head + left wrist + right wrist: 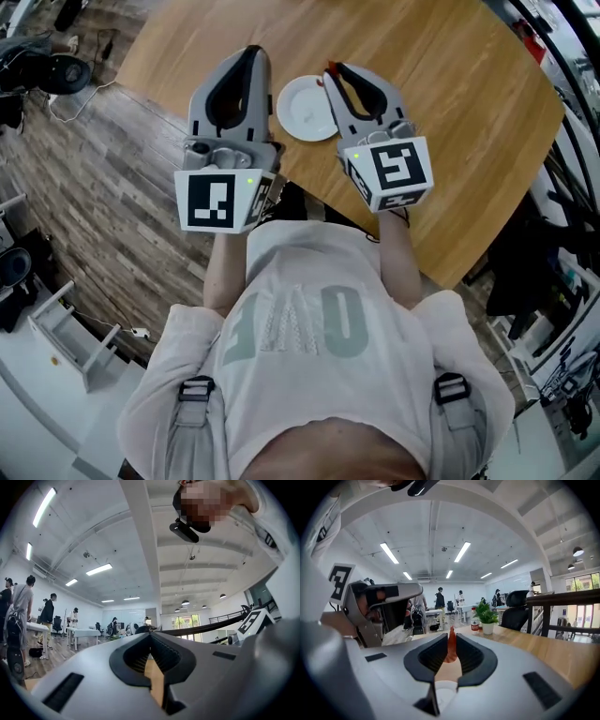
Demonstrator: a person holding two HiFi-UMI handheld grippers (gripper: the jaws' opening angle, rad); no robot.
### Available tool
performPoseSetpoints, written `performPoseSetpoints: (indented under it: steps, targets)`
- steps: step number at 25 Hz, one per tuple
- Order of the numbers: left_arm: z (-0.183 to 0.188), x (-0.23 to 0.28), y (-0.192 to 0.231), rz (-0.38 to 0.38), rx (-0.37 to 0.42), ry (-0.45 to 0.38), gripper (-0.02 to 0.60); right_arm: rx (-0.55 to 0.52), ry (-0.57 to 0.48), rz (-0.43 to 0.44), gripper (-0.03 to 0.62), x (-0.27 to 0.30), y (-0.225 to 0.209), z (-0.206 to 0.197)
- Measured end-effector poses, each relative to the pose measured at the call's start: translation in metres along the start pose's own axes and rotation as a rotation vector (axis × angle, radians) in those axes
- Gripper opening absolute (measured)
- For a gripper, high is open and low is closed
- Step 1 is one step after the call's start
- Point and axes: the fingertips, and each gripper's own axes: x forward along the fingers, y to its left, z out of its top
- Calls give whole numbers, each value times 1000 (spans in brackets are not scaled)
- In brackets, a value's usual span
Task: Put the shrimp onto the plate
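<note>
An orange-red shrimp (451,645) stands upright between the jaws of my right gripper (451,638), which is shut on it. In the head view the right gripper (329,69) reaches over the right rim of the small white plate (302,110), and the shrimp (323,82) shows as a reddish bit at its tip. Through the jaw gap, the plate (444,693) lies just below. My left gripper (253,50) hovers left of the plate, pointing across the wooden table (441,103). Its jaws meet with nothing between them (150,637).
A potted plant (487,618) and a small bottle (474,620) stand further along the table, with a black office chair (514,607) behind. The table's near edge runs just in front of the person's body (300,323). Several people stand among desks in the background (47,616).
</note>
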Motion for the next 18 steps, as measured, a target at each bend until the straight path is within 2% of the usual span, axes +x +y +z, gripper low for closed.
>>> performPoseSetpoints:
  steps: [3, 7, 10, 18]
  targets:
    - [-10, -5, 12, 22, 3, 20, 6, -11, 90, 17, 63, 17, 0, -29]
    - [-26, -13, 27, 59, 83, 92, 6, -13, 248, 26, 63, 40, -1, -72]
    - [-41, -22, 38, 95, 99, 140, 6, -24, 338, 44, 63, 50, -2, -102]
    - [-59, -28, 54, 147, 98, 188, 6, -82, 479, 102, 63, 74, 9, -153]
